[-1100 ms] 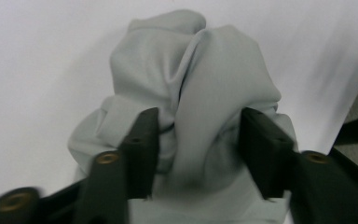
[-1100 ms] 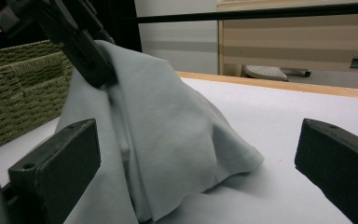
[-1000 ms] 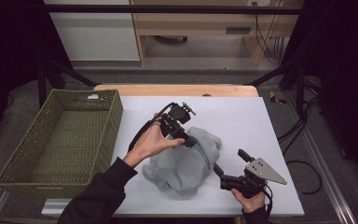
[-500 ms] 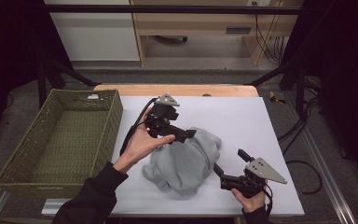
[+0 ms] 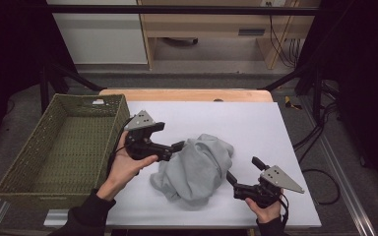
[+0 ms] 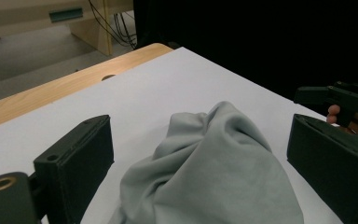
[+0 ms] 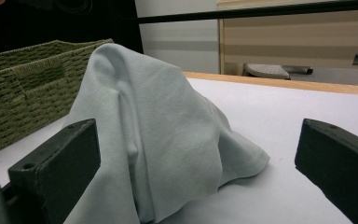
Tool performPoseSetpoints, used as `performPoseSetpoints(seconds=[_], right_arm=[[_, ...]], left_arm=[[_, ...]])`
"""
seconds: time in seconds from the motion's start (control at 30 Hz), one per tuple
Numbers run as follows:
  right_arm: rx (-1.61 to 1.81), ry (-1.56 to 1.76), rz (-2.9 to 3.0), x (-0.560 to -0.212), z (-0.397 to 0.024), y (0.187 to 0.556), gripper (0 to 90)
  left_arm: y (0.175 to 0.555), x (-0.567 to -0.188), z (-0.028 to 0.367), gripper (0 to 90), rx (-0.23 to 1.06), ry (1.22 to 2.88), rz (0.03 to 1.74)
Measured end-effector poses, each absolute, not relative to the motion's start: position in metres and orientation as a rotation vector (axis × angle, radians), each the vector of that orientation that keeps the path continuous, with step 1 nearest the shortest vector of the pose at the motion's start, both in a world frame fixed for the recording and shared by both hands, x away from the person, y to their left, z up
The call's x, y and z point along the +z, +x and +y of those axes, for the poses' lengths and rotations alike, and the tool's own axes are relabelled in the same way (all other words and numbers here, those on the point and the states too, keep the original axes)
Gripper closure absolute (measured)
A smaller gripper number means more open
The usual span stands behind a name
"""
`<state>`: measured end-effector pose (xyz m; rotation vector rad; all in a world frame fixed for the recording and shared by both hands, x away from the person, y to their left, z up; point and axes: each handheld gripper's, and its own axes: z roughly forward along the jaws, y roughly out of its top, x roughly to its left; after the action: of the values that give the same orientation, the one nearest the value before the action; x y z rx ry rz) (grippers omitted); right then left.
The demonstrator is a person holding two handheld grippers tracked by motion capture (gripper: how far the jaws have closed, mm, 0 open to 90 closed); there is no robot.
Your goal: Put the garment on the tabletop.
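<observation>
High view first — the right tool (image 5: 232, 180) is sitting with jaws wide at the near edge of the grey cloth (image 5: 197, 167), heaped mid-counter (image 5: 256, 123); the left tool (image 5: 178, 146), jaws just opened wide, is touching its far side — nothing gripped. Wicker basket (image 5: 54, 147) is waiting beyond, so the folding or stowing seems undone.

A white counter (image 5: 256, 123) with a bare wooden strip along its far edge carries a crumpled grey cloth (image 5: 197, 167) heaped near the middle. A green woven basket (image 5: 59, 147) stands at the counter's left edge, well apart from the cloth.
</observation>
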<state>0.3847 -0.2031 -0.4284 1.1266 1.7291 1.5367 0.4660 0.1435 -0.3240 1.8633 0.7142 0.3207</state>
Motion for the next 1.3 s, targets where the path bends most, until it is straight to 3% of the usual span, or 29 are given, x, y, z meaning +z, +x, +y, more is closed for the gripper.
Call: performPoseSetpoints(seconds=[0.67,1.3], right_arm=[[1.536,1.116,1.730,-0.426,-0.204,0.383,0.2],[1.534,1.127,1.733,-0.426,-0.207,0.383,0.2]], left_arm=[[0.412,-0.368,0.203,4.5,0.434,1.758,0.752],[0.400,-0.400,0.232,4.5,0.427,1.716,0.870]])
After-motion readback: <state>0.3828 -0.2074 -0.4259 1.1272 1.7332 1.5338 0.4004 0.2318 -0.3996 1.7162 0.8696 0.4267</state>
